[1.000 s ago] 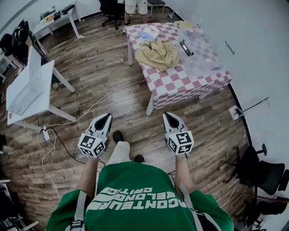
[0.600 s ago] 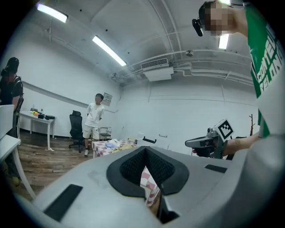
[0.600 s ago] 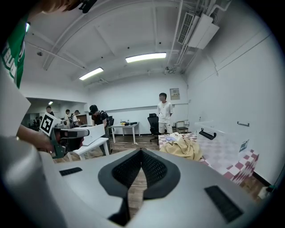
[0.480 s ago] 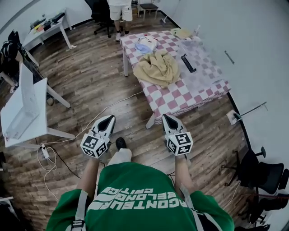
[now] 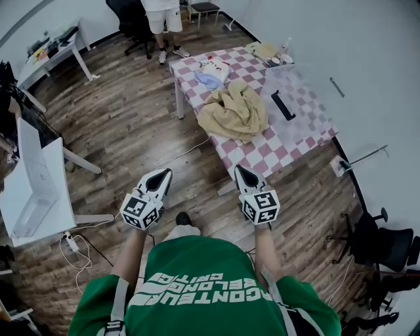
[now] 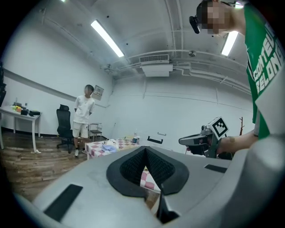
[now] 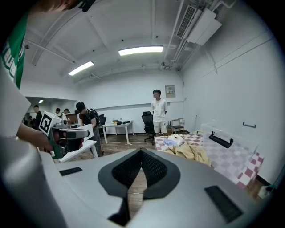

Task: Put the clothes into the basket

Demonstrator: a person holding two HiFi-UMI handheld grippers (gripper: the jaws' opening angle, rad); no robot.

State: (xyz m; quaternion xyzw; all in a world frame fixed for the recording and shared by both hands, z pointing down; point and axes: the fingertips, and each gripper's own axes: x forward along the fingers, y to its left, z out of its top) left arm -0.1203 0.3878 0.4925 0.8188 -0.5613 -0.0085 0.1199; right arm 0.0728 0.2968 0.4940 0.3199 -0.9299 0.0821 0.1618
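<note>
A tan garment [image 5: 233,113] lies bunched on the checkered table [image 5: 275,147], partly hanging over its near edge. Farther back on the table are a pale blue cloth [image 5: 209,80] and a white piece [image 5: 215,67]. A clear plastic basket with a black handle [image 5: 284,105] stands to the right of the tan garment. My left gripper [image 5: 163,174] and right gripper [image 5: 240,171] are both shut and empty, held above the floor short of the table. The right gripper view shows the tan garment [image 7: 189,151] and the basket [image 7: 225,141] ahead.
A person in white [image 5: 161,20] stands past the table's far end by office chairs. A white desk [image 5: 39,190] is at the left, with cables [image 5: 82,246] on the wooden floor. A black chair [image 5: 384,246] is at the right by the wall.
The table and clothes have come nearer and lower in the head view as I walk toward them. Both grippers stay shut and keep their place before me.
</note>
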